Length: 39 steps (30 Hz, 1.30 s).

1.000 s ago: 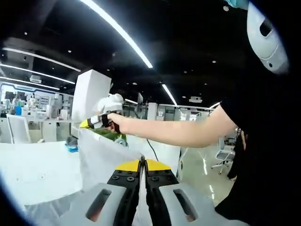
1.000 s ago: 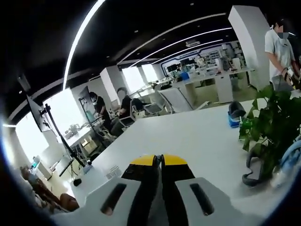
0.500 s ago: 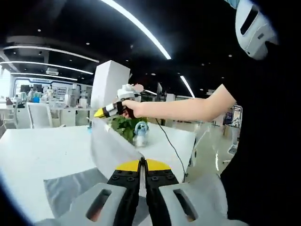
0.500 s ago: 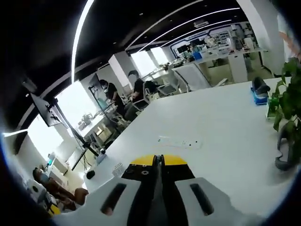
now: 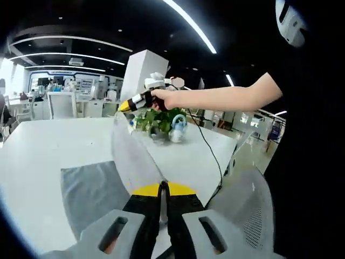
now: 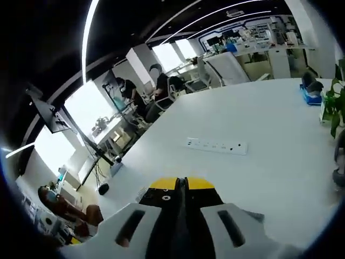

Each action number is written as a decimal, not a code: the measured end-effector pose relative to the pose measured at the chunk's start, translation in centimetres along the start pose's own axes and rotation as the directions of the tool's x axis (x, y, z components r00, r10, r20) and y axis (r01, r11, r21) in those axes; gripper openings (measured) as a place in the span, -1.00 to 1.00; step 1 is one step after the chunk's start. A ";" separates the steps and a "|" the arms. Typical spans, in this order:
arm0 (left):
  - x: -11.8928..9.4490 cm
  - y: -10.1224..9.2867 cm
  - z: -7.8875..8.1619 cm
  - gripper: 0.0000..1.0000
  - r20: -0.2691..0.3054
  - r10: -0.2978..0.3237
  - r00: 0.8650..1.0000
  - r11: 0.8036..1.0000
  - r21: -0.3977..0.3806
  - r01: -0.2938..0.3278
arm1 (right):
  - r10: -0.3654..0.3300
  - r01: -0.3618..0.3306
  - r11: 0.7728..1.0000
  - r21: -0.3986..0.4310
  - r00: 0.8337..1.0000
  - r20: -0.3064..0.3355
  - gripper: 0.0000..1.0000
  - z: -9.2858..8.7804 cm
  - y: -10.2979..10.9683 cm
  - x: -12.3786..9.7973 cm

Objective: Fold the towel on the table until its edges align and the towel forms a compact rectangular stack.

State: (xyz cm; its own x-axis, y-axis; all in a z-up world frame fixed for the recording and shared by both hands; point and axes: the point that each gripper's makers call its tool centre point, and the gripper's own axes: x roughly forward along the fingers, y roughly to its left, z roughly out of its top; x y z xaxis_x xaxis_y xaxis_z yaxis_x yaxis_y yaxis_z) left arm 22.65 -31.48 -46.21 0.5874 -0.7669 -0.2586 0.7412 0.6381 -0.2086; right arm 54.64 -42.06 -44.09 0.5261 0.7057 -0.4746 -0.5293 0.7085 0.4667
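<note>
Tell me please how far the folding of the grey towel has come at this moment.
Done: both grippers have taken hold of the grey cloth towel. In hand: the left gripper and the right gripper each pinch an edge with shut jaws and hold it raised above the white table, while the rest of the towel lies flat. Left: lay the raised edge down on the flat part, align the edges, and fold until a compact rectangle forms.

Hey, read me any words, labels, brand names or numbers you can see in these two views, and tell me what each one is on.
None can be read.
Power strip on the table: any markings are too small to read.
Wall screens at the far end of the room: bright and blurred, nothing legible.
Grippers and towel: no print visible.
</note>
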 end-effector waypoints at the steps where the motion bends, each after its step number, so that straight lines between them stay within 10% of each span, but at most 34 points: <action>1: -0.2 0.1 -0.2 -0.95 0.002 0.010 1.000 1.000 -0.013 -0.010 | 0.002 -0.002 1.000 -0.003 1.000 -0.005 -0.98 -0.1 0.2 0.4; 23: -3.9 3.0 -0.7 -0.96 0.015 0.164 0.986 0.986 -0.029 -0.164 | 0.089 -0.087 0.996 0.024 0.990 -0.110 -0.98 -1.1 4.2 7.0; 39: -4.6 7.1 -6.5 -0.96 -0.132 0.241 0.962 0.964 -0.082 -0.252 | 0.066 -0.059 0.997 0.044 0.979 -0.191 -0.98 -4.8 4.3 12.0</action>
State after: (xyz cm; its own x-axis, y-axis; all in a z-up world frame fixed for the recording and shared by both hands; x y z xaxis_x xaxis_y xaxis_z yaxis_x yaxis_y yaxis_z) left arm 23.09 -22.94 -52.67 0.7002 -0.5748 -0.4235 0.5398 0.8144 -0.2129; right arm 55.48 -30.60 -51.33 0.3535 0.7369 -0.5763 -0.5296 0.6655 0.5260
